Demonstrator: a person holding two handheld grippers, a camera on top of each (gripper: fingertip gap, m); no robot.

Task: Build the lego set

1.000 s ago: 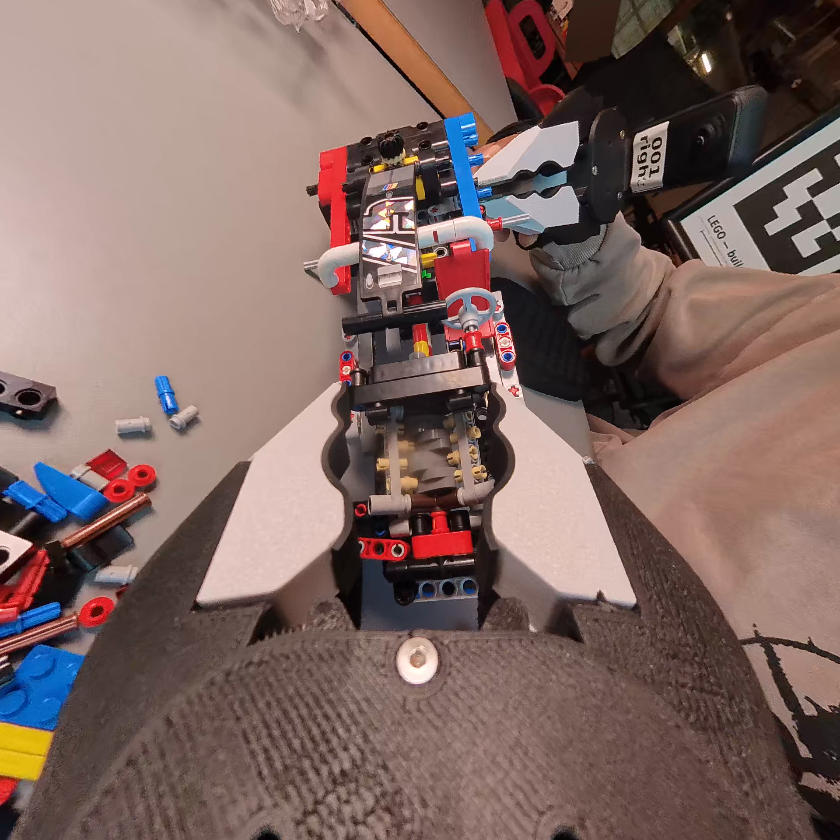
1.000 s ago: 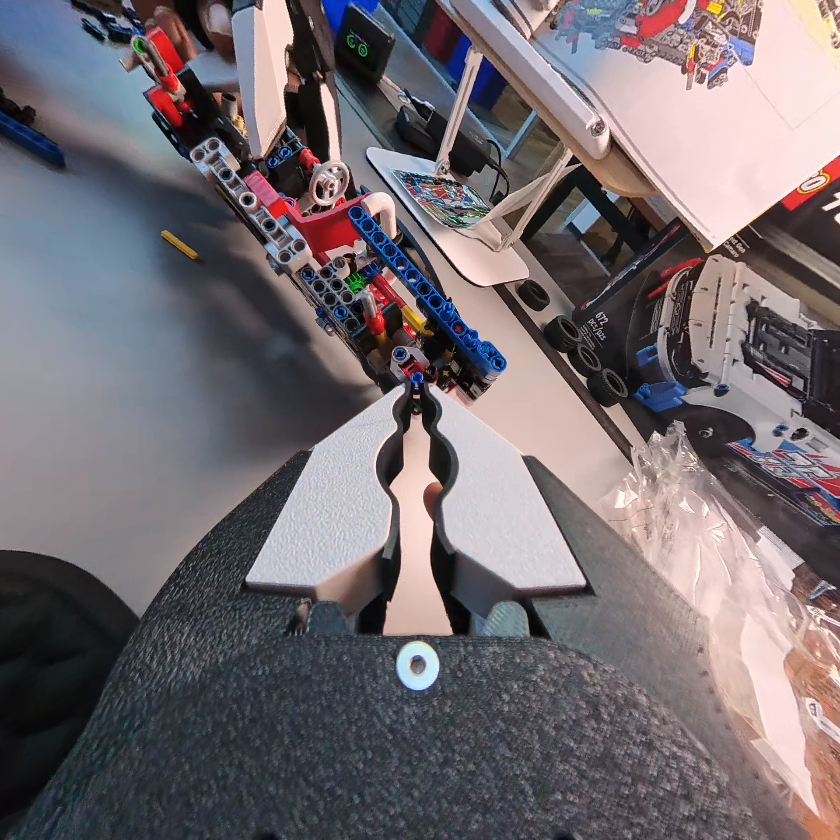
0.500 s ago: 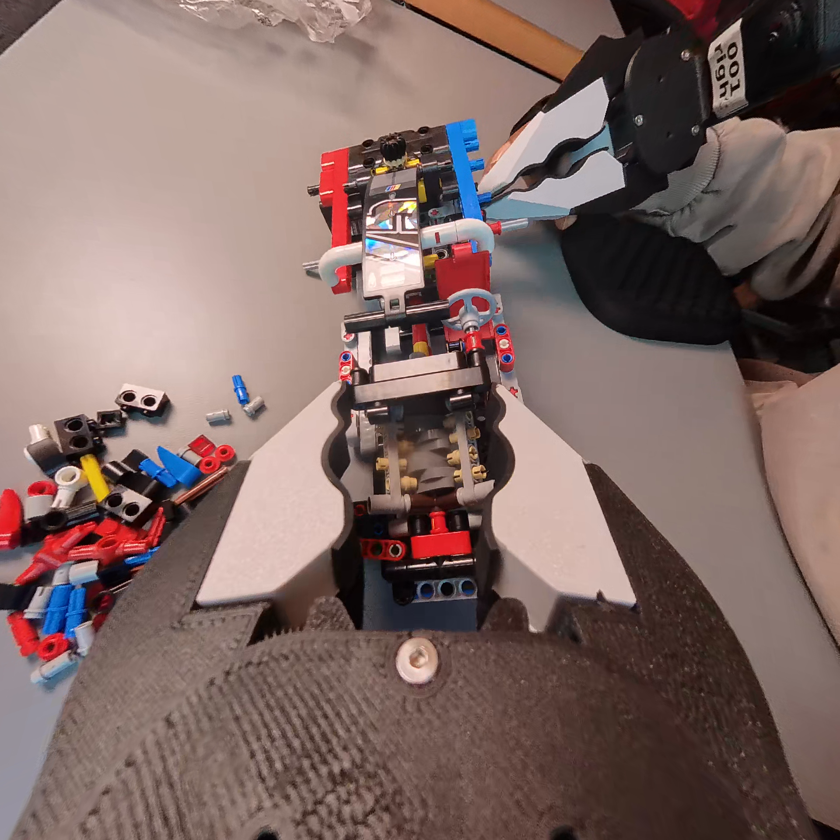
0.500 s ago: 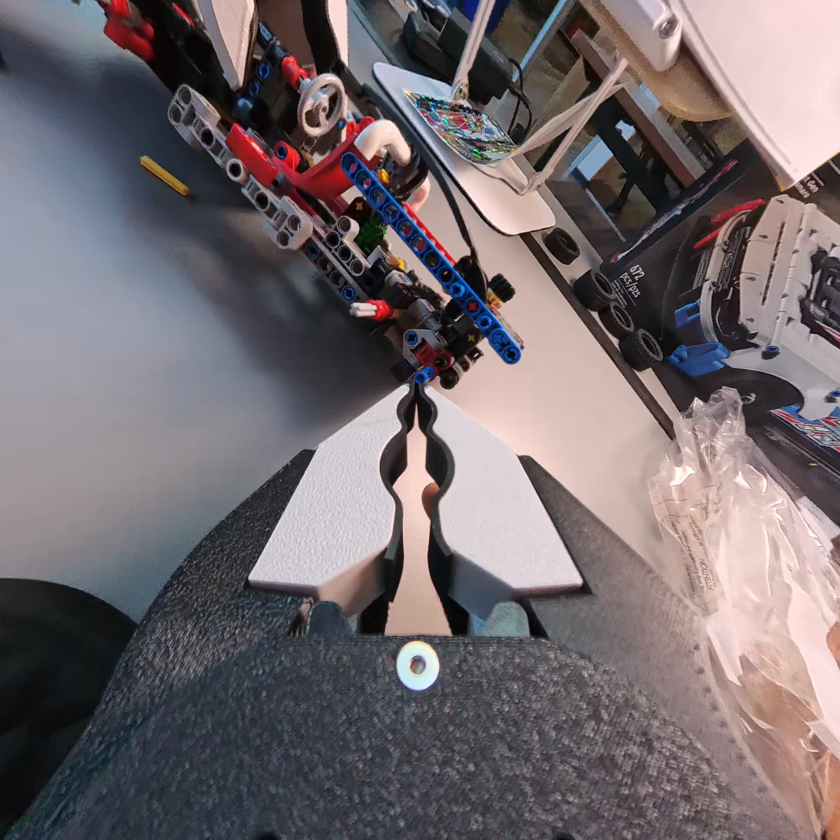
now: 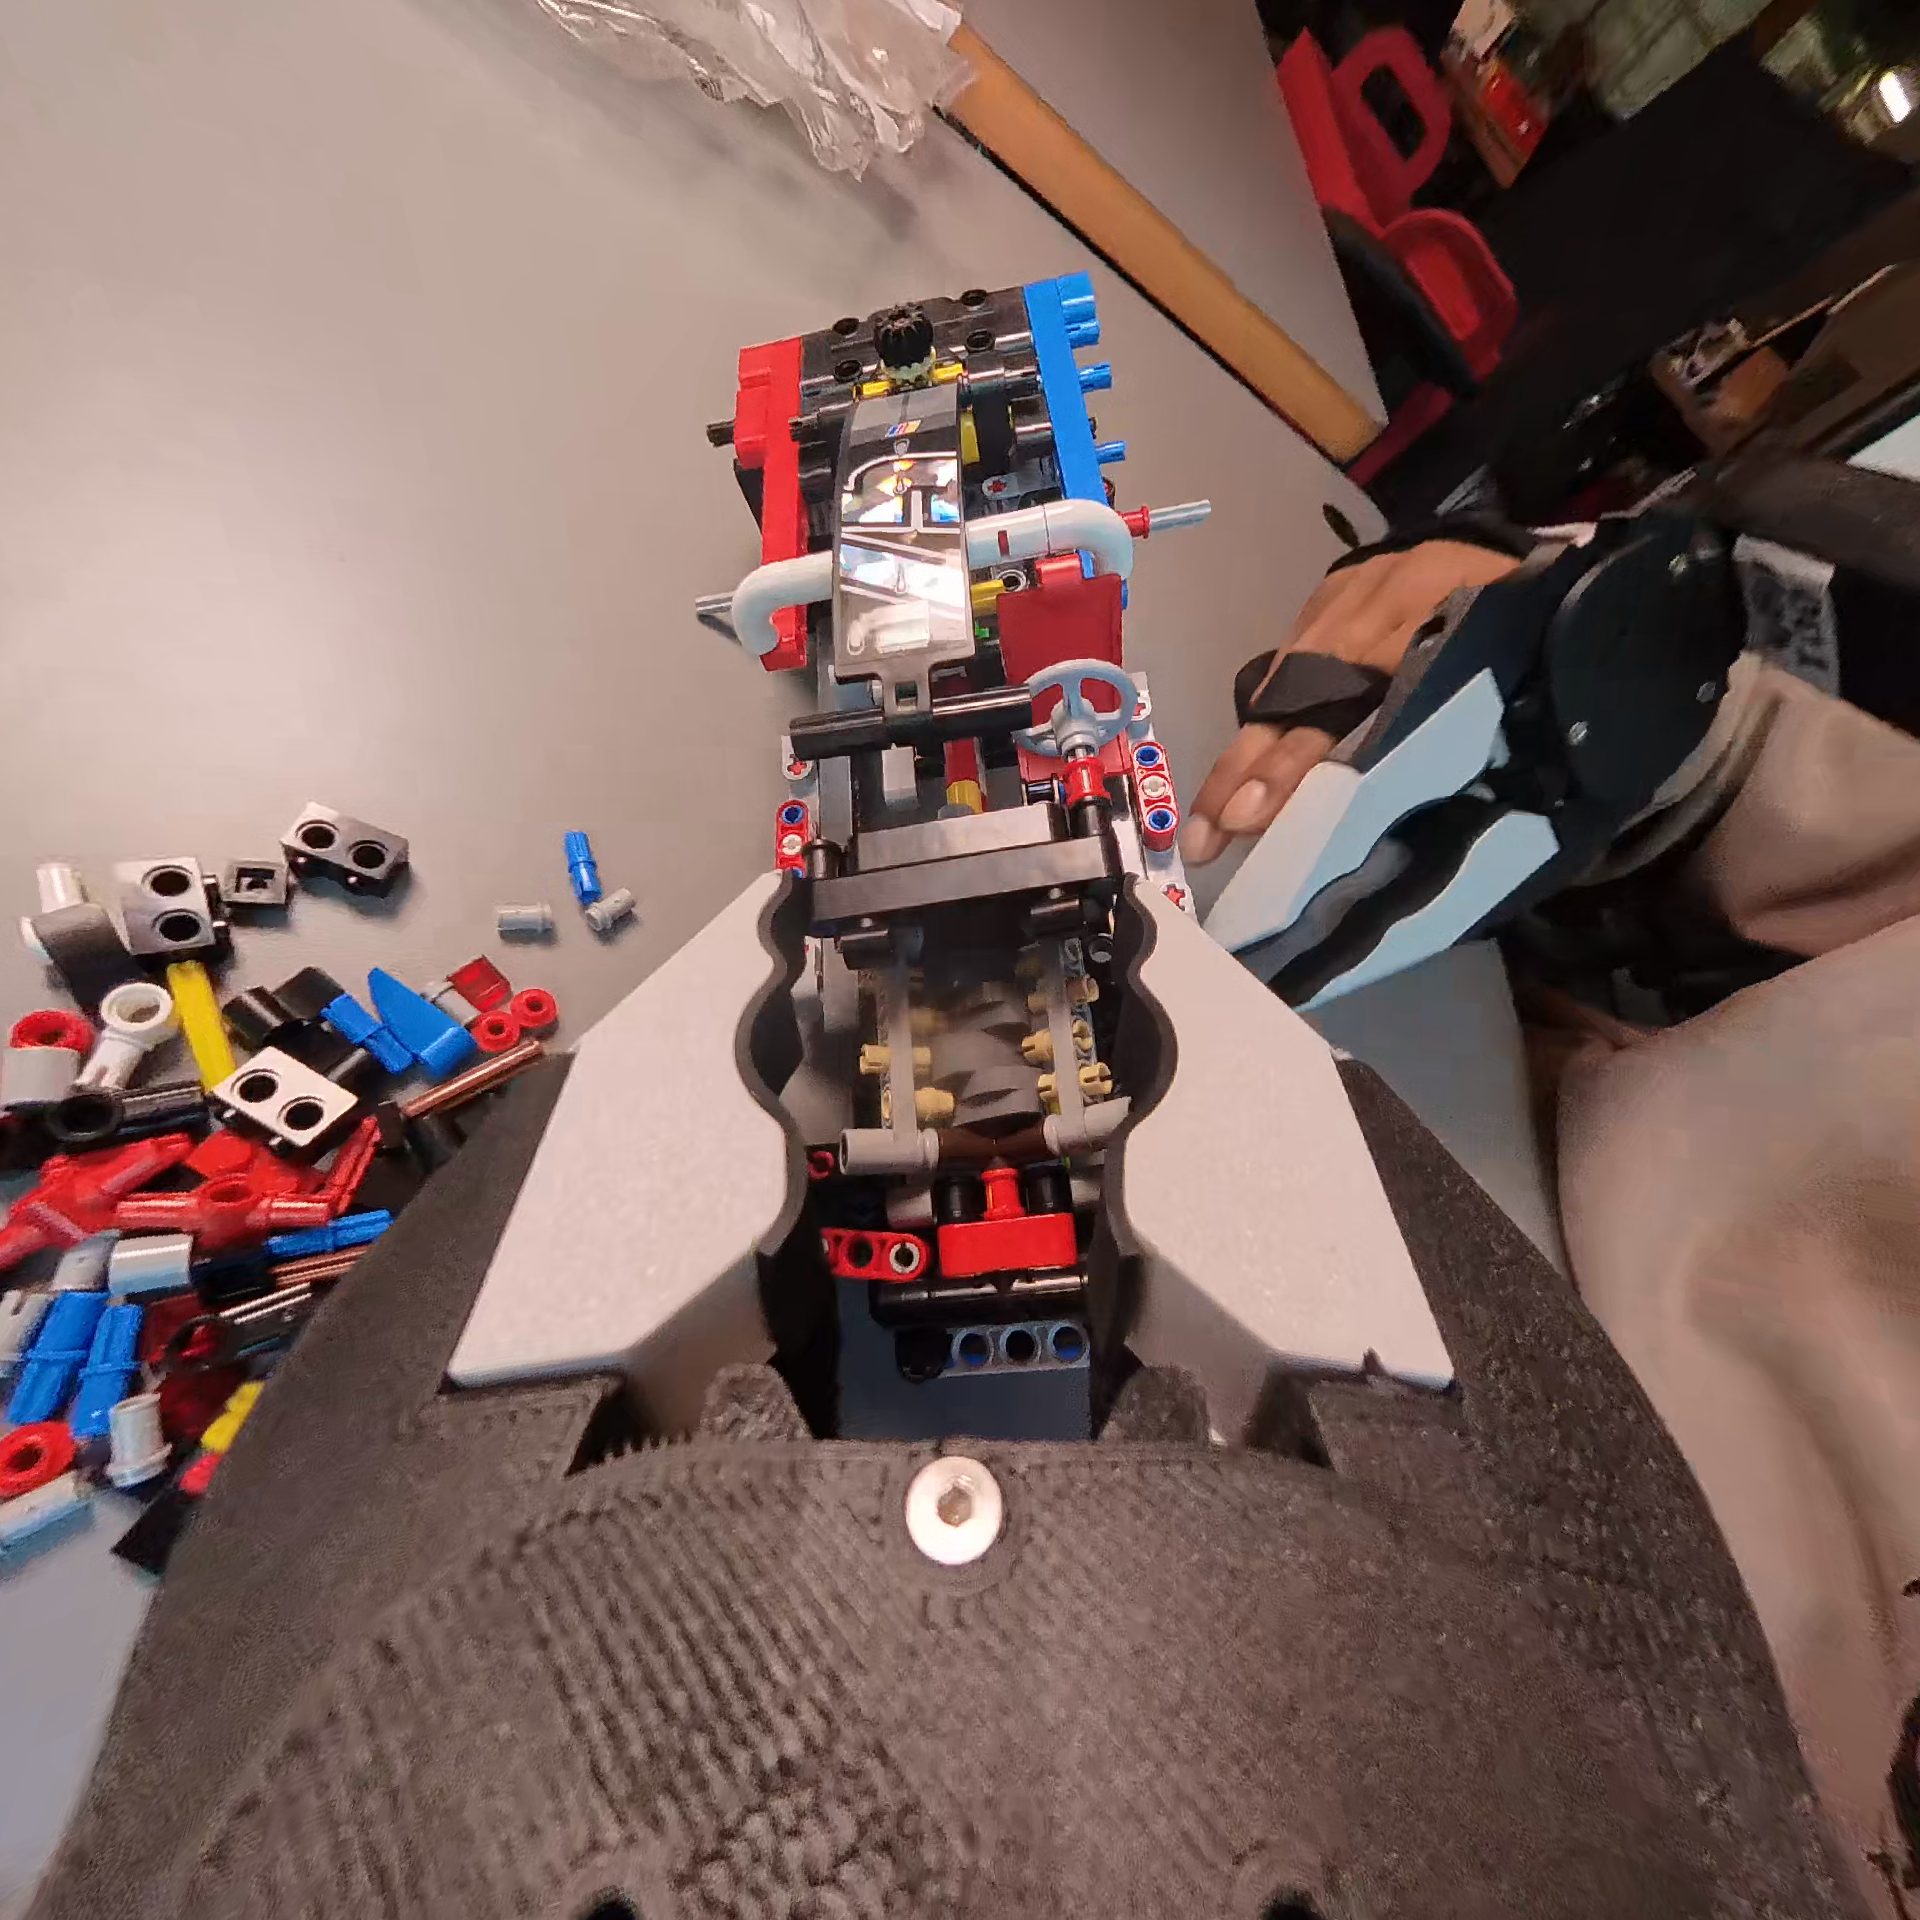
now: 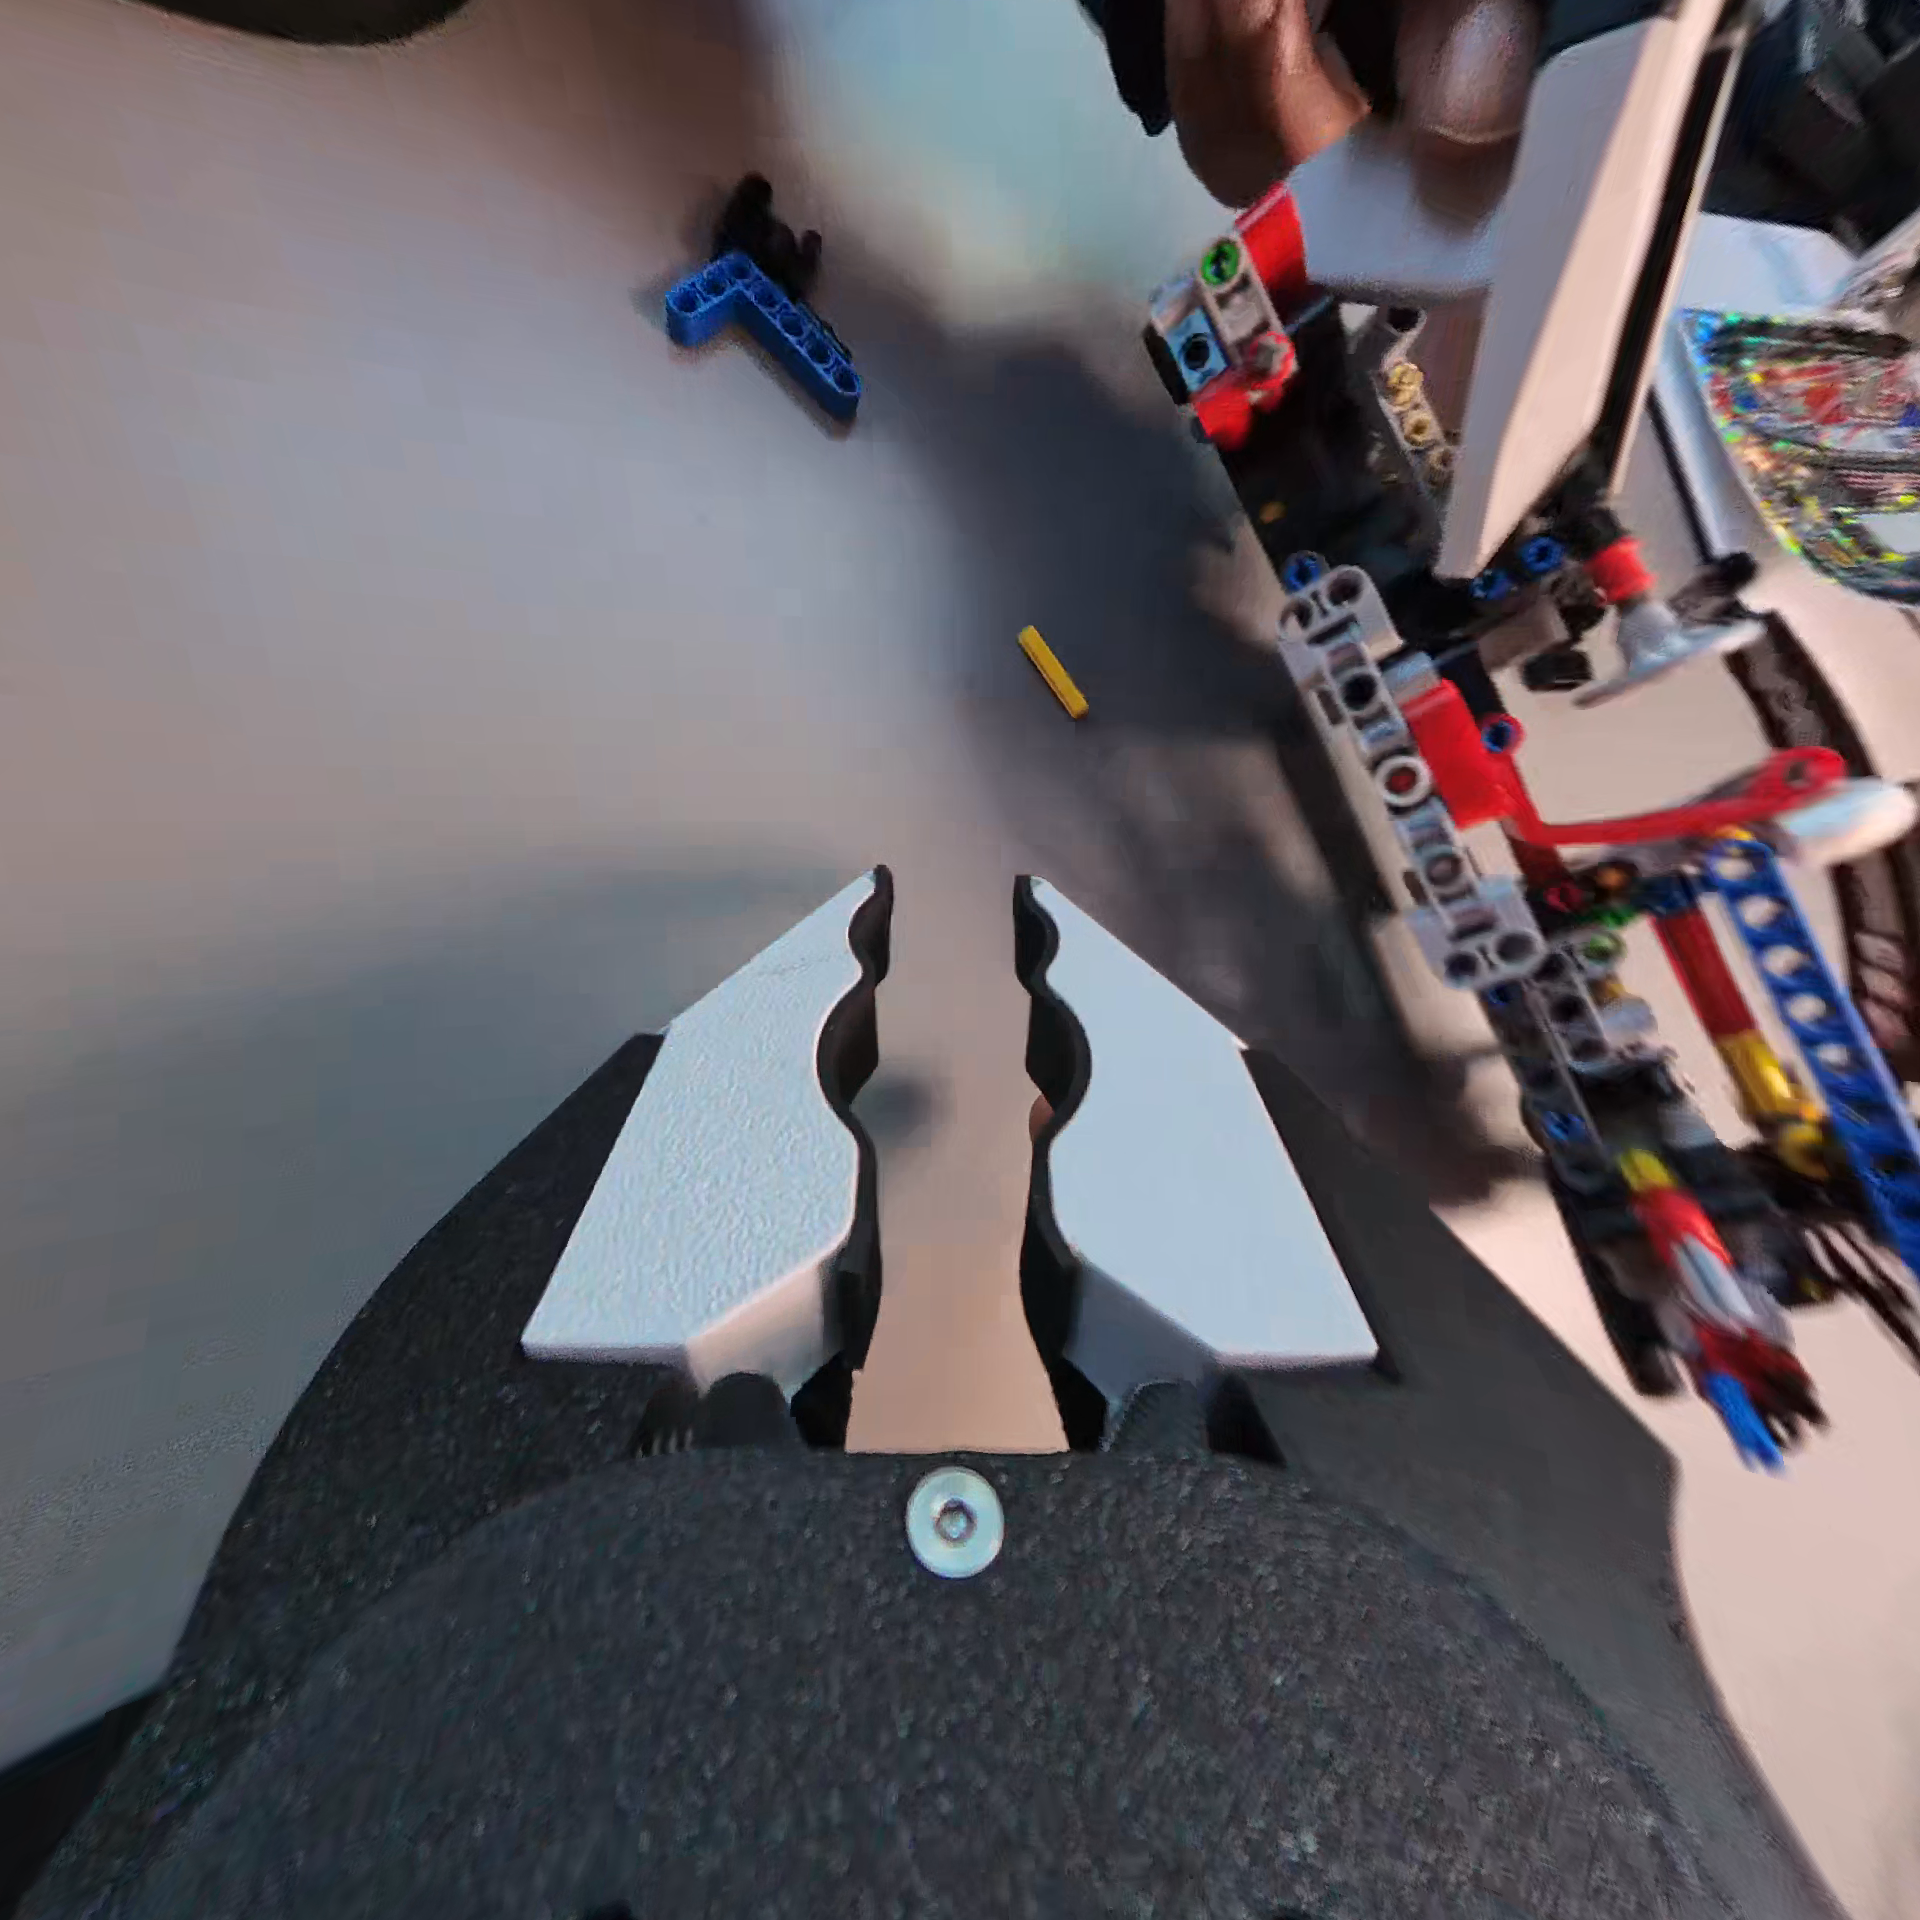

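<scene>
The partly built lego car [image 5: 935, 582], with red and blue side beams, a grey steering wheel and a shiny panel, lies lengthwise on the grey table. My left gripper [image 5: 954, 904] is shut on its near end, a finger on each side. In the right wrist view the car [image 6: 1455, 831] runs along the right side. My right gripper [image 6: 951, 883] is open and empty over bare table, left of the car. It also shows in the left wrist view [image 5: 1247, 951], beside the car's right flank near my left finger.
A pile of loose red, blue, black and grey parts [image 5: 208, 1122] lies left of the car. A blue L-shaped beam [image 6: 764, 332] and a short yellow axle [image 6: 1051, 671] lie ahead of the right gripper. A clear plastic bag [image 5: 779, 62] lies by the far table edge. The short yellow axle [image 6: 1051, 671] is about 7 cm from my right fingertips.
My right gripper was shut at the car's far blue-beam end; it has opened and pulled back to the car's near right side. My left gripper keeps its hold on the car.
</scene>
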